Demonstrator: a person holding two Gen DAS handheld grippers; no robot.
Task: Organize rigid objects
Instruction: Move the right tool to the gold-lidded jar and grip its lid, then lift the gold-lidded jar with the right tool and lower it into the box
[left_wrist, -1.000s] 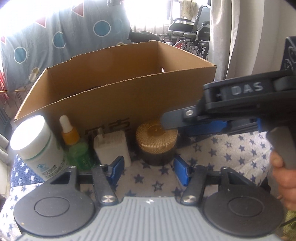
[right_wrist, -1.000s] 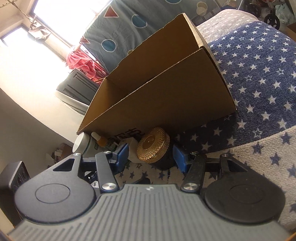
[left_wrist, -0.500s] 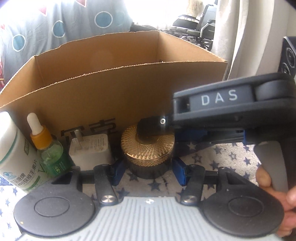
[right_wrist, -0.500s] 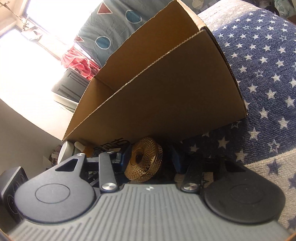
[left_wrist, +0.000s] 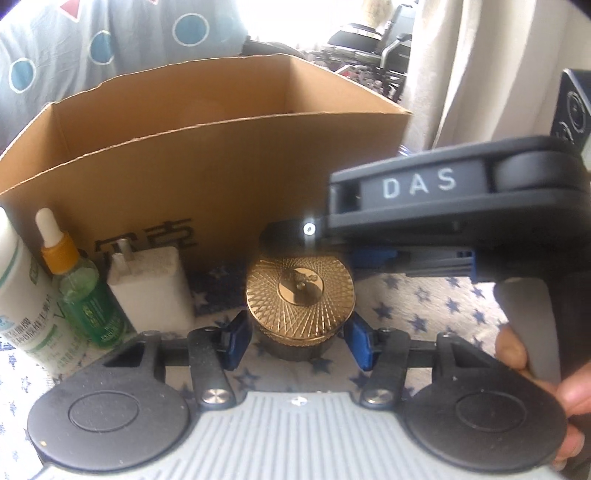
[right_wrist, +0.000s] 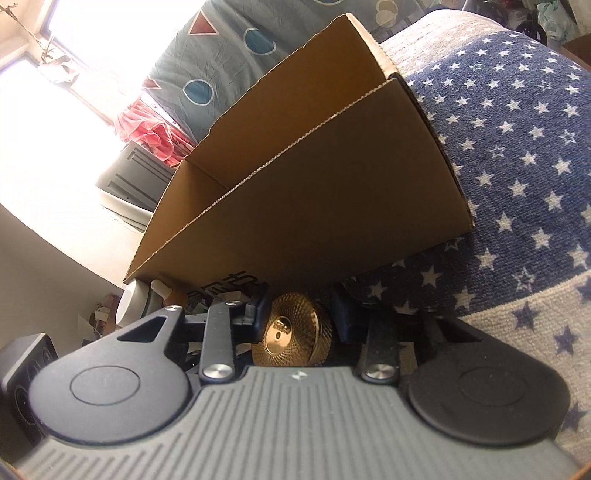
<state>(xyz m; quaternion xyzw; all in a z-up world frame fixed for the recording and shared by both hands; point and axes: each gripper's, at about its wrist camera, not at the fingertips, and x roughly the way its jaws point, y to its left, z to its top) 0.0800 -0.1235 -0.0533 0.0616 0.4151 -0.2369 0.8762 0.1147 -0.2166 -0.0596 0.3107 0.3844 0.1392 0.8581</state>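
Gold-lidded jar (left_wrist: 300, 295) sits on the star-print cloth (left_wrist: 443, 295), just in front of the cardboard box (left_wrist: 221, 177), not in it. Lid is gold with a radial pattern, base dark.

Left gripper (left_wrist: 295, 341): jaws part open, blue pads either side of the jar's lower body. Left pad looks just clear of it, right pad too; no squeeze visible. Not gripping anything.

Right gripper (right_wrist: 299, 317): comes in from the right in the left wrist view, dark body marked "DAS", a hand (left_wrist: 532, 376) on its grey handle. Jaws are closing, jar between them. In the right wrist view the gold lid fills the gap between the two dark fingers (right_wrist: 255, 314); the left one seems right at the lid edge, but the area is in shadow, so can't confirm either pad is pressing. The lid reads tilted in that view, possibly just camera angle.

Left of the jar, in a row along the box's front wall: white plug adapter (left_wrist: 149, 284), prongs up; green dropper bottle (left_wrist: 86, 299) with orange collar and white bulb, upright; white bottle (left_wrist: 18, 295) with green print at the frame edge. Adapter is near the jar but not touching it.

Box is open-topped and no contents can be seen from either camera.
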